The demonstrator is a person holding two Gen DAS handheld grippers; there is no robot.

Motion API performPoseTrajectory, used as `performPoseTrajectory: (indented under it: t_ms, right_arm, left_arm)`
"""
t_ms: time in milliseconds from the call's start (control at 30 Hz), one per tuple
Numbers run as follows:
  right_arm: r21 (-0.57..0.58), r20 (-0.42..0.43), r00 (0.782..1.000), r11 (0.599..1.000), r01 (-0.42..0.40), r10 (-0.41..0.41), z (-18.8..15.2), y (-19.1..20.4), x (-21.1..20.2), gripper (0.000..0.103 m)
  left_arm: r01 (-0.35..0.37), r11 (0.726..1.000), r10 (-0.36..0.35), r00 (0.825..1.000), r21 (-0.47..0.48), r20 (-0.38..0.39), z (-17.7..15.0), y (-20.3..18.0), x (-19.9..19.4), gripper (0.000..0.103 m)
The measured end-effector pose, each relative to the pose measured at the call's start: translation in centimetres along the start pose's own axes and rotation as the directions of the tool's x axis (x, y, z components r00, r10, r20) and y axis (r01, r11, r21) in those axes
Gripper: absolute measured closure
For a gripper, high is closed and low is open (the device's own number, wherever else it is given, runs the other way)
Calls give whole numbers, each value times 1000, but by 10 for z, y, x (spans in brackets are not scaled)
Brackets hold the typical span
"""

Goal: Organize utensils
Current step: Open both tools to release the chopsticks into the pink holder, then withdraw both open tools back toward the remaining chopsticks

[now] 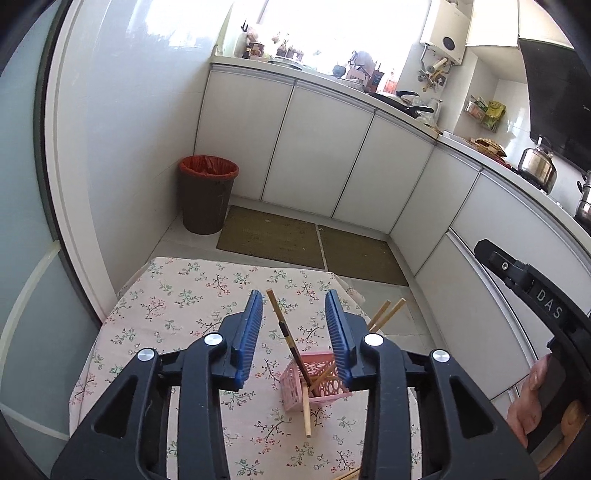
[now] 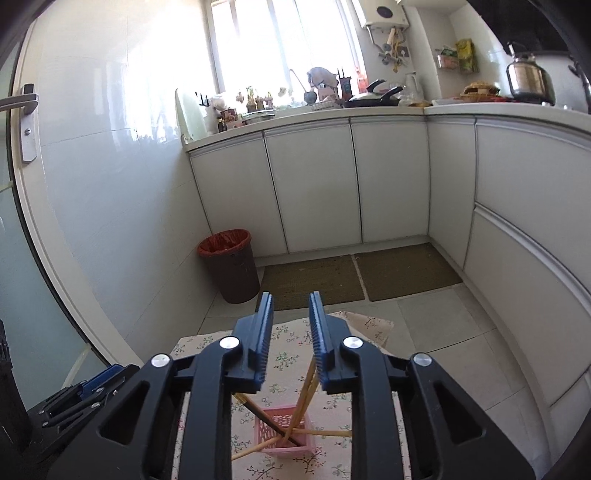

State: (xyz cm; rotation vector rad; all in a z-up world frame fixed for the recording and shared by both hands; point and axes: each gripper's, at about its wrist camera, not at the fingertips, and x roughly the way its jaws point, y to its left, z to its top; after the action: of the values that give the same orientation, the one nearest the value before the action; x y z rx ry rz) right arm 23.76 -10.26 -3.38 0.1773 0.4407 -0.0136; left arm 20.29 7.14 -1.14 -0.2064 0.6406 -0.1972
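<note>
Both grippers, left (image 1: 293, 325) and right (image 2: 291, 332), hang part-open and empty above the basket (image 1: 314, 384), chopsticks (image 1: 284, 328) already leaning inside.

This is a home kitchen. White cabinets (image 2: 314, 184) run along the far wall and turn down the right side under a pale counter (image 2: 369, 109) crowded with a frying pan (image 2: 373, 96), bottles and small pots beneath a bright window (image 2: 280, 40). A steel kettle (image 2: 530, 79) stands at the far right, a water heater (image 1: 445, 35) hangs on the wall, a lined bin (image 2: 231, 271) sits in the left corner, and mats (image 2: 314, 280) cover the tiled floor
</note>
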Motion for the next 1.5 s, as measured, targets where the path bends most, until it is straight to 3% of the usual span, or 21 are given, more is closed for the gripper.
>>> performPoseTrajectory:
  t_ms: [100, 267, 367, 533, 700, 833, 900, 1000, 1100, 1333, 1400, 1433, 1500]
  right_arm:
    - [-6, 24, 999, 999, 43, -43, -10, -3, -22, 62]
    - [50, 66, 991, 992, 117, -120, -23, -21, -53, 25]
    - [84, 80, 980, 981, 174, -180, -32, -36, -69, 13]
    - [155, 45, 960, 951, 267, -277, -59, -68, -87, 7]
    - [138, -86, 931, 922, 363, -354, -99, -99, -85, 7]
    - [121, -197, 895, 896, 427, -400, -150, -127, -83, 7]
    - [133, -288, 871, 884, 448, -398, -180, -146, -76, 7]
    - [155, -419, 834, 877, 455, -358, -218, -168, -67, 7]
    - [175, -472, 811, 865, 470, -345, -242, -184, -63, 7]
    - [49, -441, 817, 900, 434, -371, -257, -175, -59, 7]
    - [29, -432, 830, 914, 404, -354, -258, -170, -57, 7]
    - [21, -428, 834, 919, 393, -347, -260, -167, -57, 7]
    - [4, -428, 837, 926, 379, -340, -261, -163, -58, 7]
  left_arm:
    - [19, 999, -20, 1000, 36, 15, -3, -11, -12, 58]
    - [18, 993, -22, 999, 116, 37, -14, -33, -30, 40]
    - [6, 989, -11, 999, 147, 33, -25, -39, -35, 30]
    - [6, 983, -8, 1000, 185, 9, -46, -44, -37, 9]
    - [50, 954, -17, 993, 294, -114, -72, -57, -21, 7]
    - [105, 916, 20, 952, 388, -306, -106, -75, 16, 7]
    - [154, 897, 29, 915, 414, -402, -127, -83, 37, 7]
    - [179, 874, 66, 877, 452, -476, -152, -92, 61, 7]
    - [185, 858, 110, 844, 479, -524, -172, -96, 81, 7]
    - [212, 845, 165, 768, 490, -618, -200, -100, 116, 7]
    - [210, 833, 190, 760, 512, -622, -205, -105, 123, 8]
    - [223, 824, 192, 755, 520, -627, -208, -107, 126, 9]
    - [249, 809, 197, 739, 533, -644, -215, -112, 132, 23]
